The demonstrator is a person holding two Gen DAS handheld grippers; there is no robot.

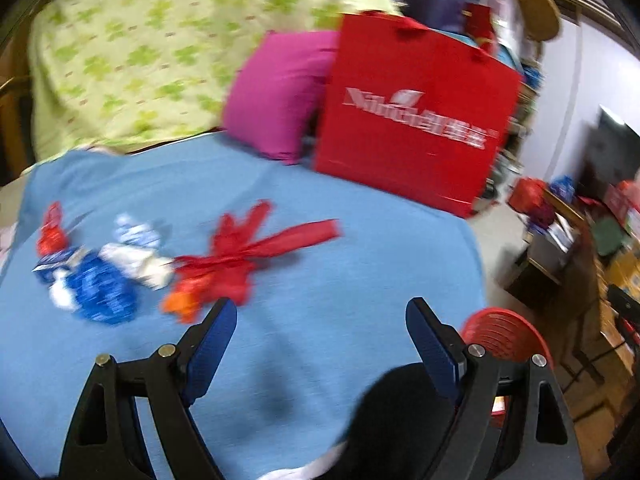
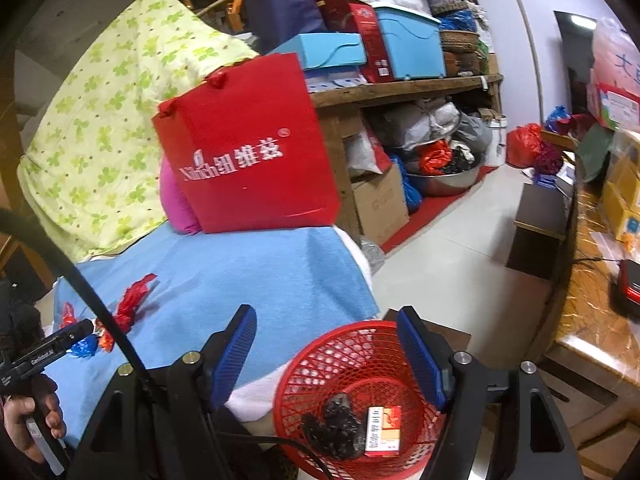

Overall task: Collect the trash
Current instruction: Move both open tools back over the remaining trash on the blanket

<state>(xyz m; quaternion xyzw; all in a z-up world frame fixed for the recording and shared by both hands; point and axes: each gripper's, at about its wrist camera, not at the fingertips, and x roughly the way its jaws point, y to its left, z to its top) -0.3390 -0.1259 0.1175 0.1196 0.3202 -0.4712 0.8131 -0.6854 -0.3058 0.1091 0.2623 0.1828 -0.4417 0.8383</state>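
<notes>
Several pieces of trash lie on a blue blanket (image 1: 280,360): a red plastic bag (image 1: 240,256), an orange wrapper (image 1: 182,304), a white wrapper (image 1: 138,258), a blue wrapper (image 1: 100,288) and a small red wrapper (image 1: 52,232). My left gripper (image 1: 320,344) is open and empty, just in front of the red bag. My right gripper (image 2: 326,354) is open and empty above a red mesh basket (image 2: 320,364), which holds a black crumpled bag (image 2: 332,424) and a small carton (image 2: 384,430). The basket's rim also shows in the left wrist view (image 1: 504,332).
A red paper bag (image 1: 416,120) and a pink pillow (image 1: 276,92) stand at the blanket's far edge, before a green-patterned quilt (image 1: 140,48). Cluttered wooden shelves (image 2: 400,88) and a wooden table (image 2: 592,300) flank a pale floor (image 2: 460,240) on the right.
</notes>
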